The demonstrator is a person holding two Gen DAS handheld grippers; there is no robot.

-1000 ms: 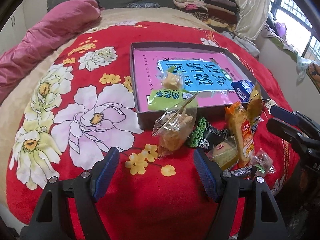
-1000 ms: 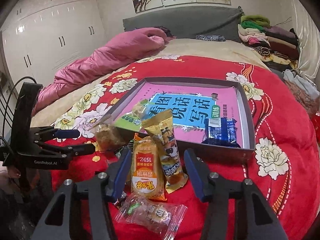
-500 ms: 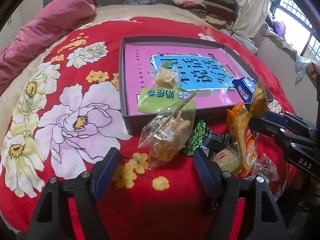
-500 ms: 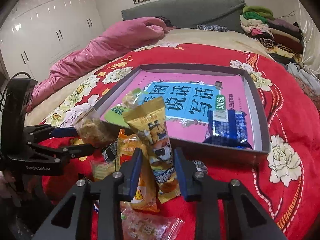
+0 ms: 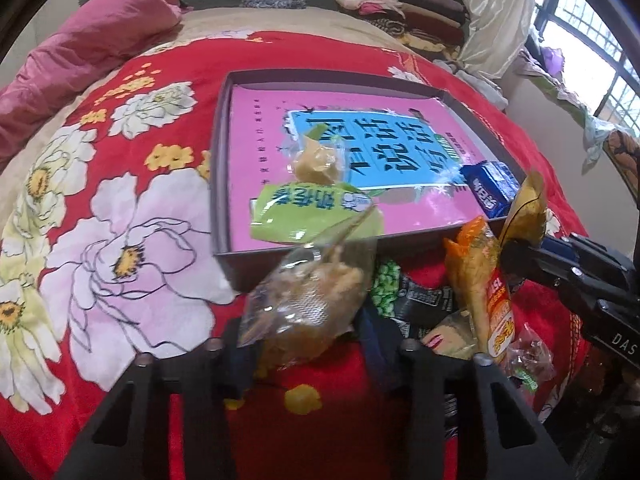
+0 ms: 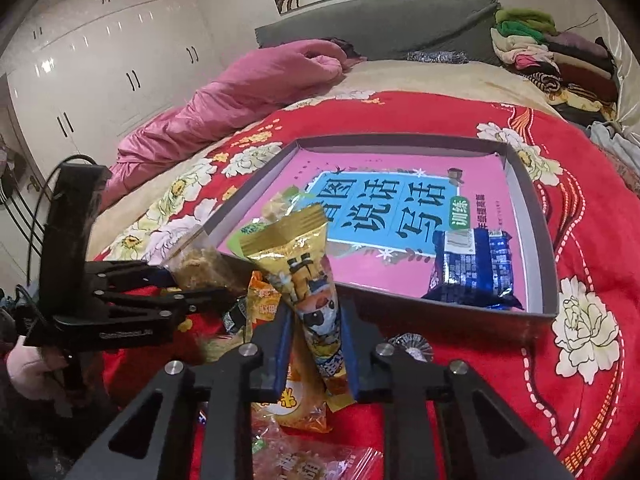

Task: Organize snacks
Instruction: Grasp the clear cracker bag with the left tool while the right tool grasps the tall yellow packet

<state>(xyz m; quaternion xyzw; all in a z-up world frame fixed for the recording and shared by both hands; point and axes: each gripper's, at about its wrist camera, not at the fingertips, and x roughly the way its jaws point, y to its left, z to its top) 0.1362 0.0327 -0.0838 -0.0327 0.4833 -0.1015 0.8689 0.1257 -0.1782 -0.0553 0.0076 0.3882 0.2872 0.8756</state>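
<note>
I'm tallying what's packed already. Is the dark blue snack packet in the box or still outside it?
In. The dark blue packet lies inside the box, on the pink book near the front wall.

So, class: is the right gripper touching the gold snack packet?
Touching: the right wrist view shows the right gripper with both jaws pressed against the gold snack packet.

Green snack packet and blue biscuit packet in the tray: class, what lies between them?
In the right wrist view, between the green snack packet and the blue biscuit packet lies only the pink book cover lining the tray.
</note>
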